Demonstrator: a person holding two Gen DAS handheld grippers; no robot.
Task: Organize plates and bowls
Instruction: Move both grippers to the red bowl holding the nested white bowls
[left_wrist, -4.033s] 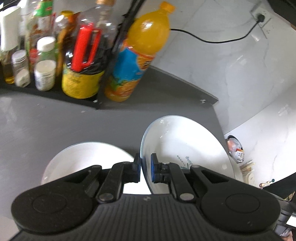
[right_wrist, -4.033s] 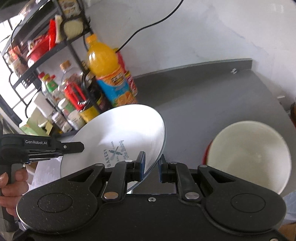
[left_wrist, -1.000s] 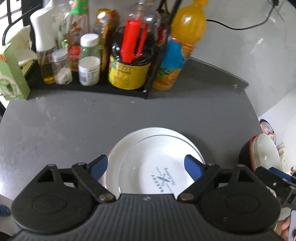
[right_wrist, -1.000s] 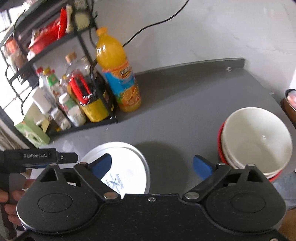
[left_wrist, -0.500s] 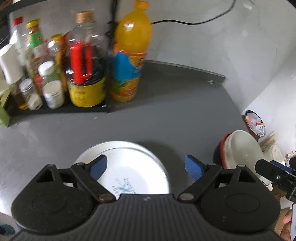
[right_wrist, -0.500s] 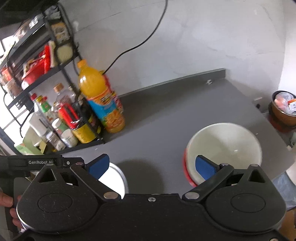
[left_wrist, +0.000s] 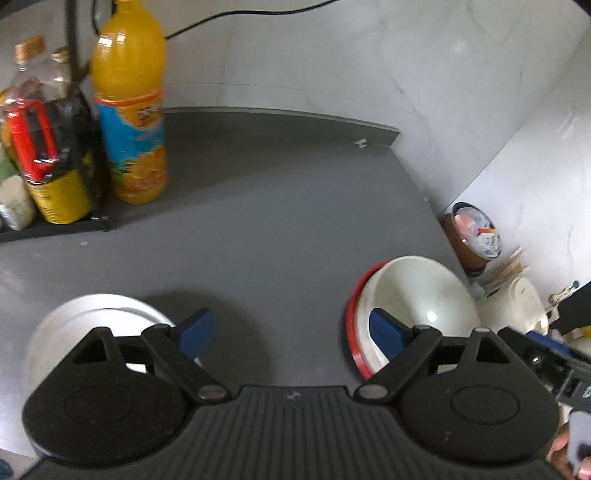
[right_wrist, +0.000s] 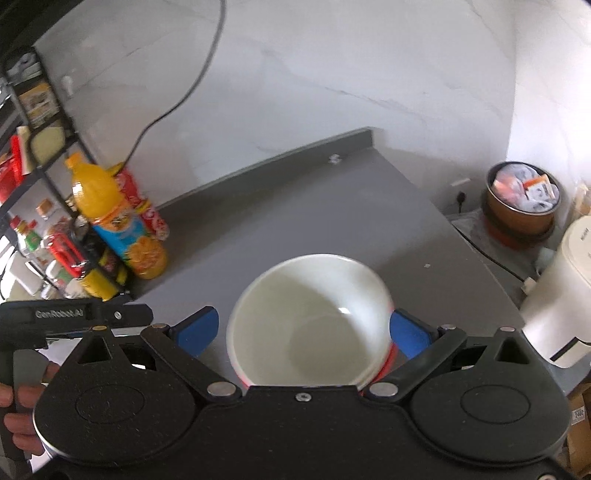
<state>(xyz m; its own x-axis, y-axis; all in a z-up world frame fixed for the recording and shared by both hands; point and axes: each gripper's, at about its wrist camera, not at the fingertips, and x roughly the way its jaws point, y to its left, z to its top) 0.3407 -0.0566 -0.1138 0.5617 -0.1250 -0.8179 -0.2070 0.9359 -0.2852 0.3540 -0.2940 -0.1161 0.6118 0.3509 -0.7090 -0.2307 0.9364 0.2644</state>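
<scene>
Jaws spread wide and holding nothing, the right gripper (right_wrist: 303, 332) hovers over the stacked white bowls (right_wrist: 310, 317), which sit in a red-rimmed bowl near the right edge of the grey worktop (left_wrist: 258, 221). The left gripper (left_wrist: 291, 330), equally spread and empty, hangs above bare worktop between those bowls (left_wrist: 417, 295) and the stacked white plates (left_wrist: 85, 314). An orange juice bottle (left_wrist: 129, 110) stands well behind the plates.

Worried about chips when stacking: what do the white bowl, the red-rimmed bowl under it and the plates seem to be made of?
White bowl: probably glazed ceramic or melamine; glossy, with a bright highlight. Red-rimmed bowl: only its shiny red edge shows, so plastic or glazed, unclear. Plates: white and smooth, likely ceramic, though blurred here.
</scene>
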